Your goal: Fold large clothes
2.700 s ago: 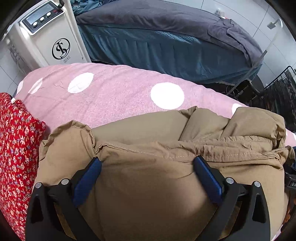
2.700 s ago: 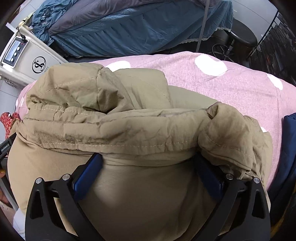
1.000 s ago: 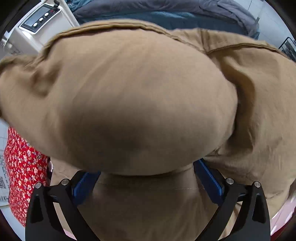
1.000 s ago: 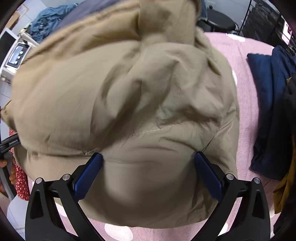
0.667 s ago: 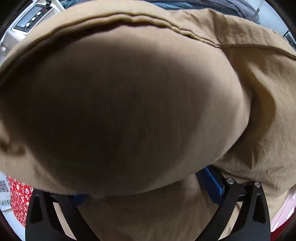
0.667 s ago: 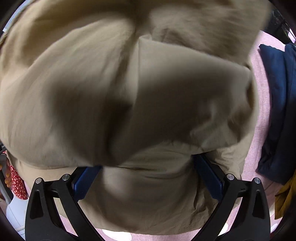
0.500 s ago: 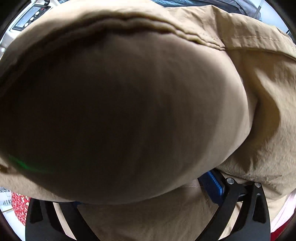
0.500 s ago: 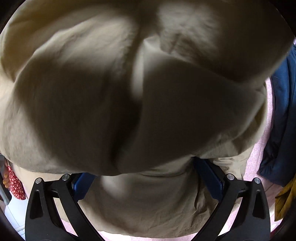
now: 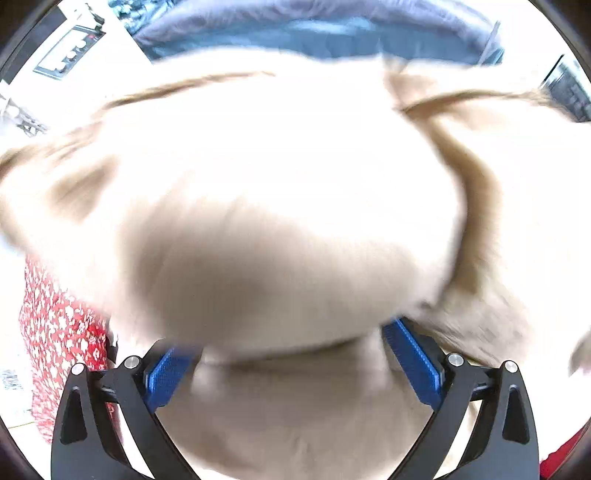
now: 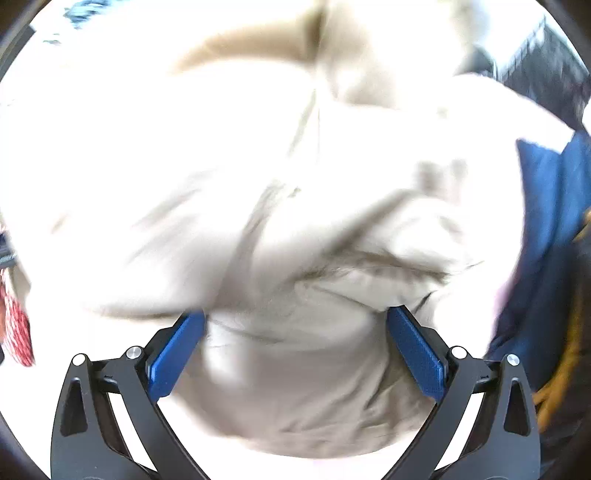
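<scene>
A big tan padded jacket (image 9: 280,206) fills nearly the whole left wrist view, blurred and washed out by glare. It bulges over the fingertips of my left gripper (image 9: 291,339), whose blue pads (image 9: 413,362) stand wide apart with fabric lying between them, so the gripper is open. In the right wrist view the same jacket (image 10: 258,184) hangs in folds over my right gripper (image 10: 297,314). That gripper is open too, its pads (image 10: 177,354) spread on either side of the cloth. The surface under the jacket is hidden.
A red floral garment (image 9: 62,332) lies at the left. A navy garment (image 10: 546,229) and a mustard cloth (image 10: 561,387) lie at the right. Behind are a blue-grey covered bed (image 9: 314,26), a white machine with a control panel (image 9: 70,51) and a black wire rack (image 9: 569,92).
The jacket bulge that darkened both lenses has drawn back a little, so the bed and machine show above it again. Both views are now bright and motion-blurred. The finger spread is unchanged.
</scene>
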Demonstrator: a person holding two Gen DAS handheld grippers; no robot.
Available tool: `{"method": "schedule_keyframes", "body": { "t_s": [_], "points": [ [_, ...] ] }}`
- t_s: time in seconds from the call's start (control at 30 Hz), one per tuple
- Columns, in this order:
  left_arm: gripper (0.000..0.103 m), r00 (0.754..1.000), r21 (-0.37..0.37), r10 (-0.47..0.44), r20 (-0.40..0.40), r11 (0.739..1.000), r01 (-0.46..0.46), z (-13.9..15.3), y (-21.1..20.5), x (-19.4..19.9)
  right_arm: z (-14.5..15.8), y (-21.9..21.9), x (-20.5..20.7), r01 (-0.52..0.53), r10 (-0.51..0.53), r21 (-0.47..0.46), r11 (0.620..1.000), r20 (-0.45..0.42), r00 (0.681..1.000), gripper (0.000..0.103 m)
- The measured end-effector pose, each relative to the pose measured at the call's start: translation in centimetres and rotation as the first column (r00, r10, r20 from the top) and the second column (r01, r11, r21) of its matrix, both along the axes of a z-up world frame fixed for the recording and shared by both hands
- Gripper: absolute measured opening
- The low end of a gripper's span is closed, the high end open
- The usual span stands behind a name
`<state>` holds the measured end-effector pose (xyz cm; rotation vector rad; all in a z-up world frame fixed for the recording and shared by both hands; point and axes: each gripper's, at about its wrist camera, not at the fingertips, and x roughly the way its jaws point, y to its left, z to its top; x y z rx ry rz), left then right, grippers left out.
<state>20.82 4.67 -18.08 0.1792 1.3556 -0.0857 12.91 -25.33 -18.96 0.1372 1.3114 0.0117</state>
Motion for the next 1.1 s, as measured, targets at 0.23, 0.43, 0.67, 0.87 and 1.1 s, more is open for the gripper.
{"method": "schedule_keyframes", "body": {
  "t_s": [0.23, 0.43, 0.67, 0.87, 1.1],
  "points": [
    [0.097, 0.996, -0.103, 0.020, 0.085, 0.995, -0.011, 4.6, 2.5, -4.4, 1.5, -6.8, -1.8, 0.094, -0.099, 0.054, 0.994, 0.084, 0.992, 0.098],
    [0.097, 0.994, -0.144, 0.101, 0.028, 0.985, -0.096, 3.2, 3.7, -10.1, -3.6, -9.9, 0.7, 0.088, -0.082, 0.328, 0.940, -0.033, 0.996, 0.098],
    [0.097, 0.992, -0.137, 0.122, 0.016, 0.983, -0.119, 4.0, 5.5, -11.7, -9.2, -12.6, 4.3, 0.158, -0.107, 0.450, 0.879, -0.136, 0.985, 0.098],
    [0.097, 0.987, -0.125, 0.158, -0.017, 0.979, -0.159, 3.2, 7.0, -11.8, -11.4, -12.7, 6.0, 0.124, -0.057, 0.507, 0.853, -0.147, 0.987, 0.099],
    [0.097, 0.984, -0.128, 0.177, -0.007, 0.976, -0.176, 3.7, 7.6, -12.0, -8.2, -10.7, 7.3, 0.126, -0.086, 0.285, 0.950, -0.150, 0.985, 0.098]
  ]
}}
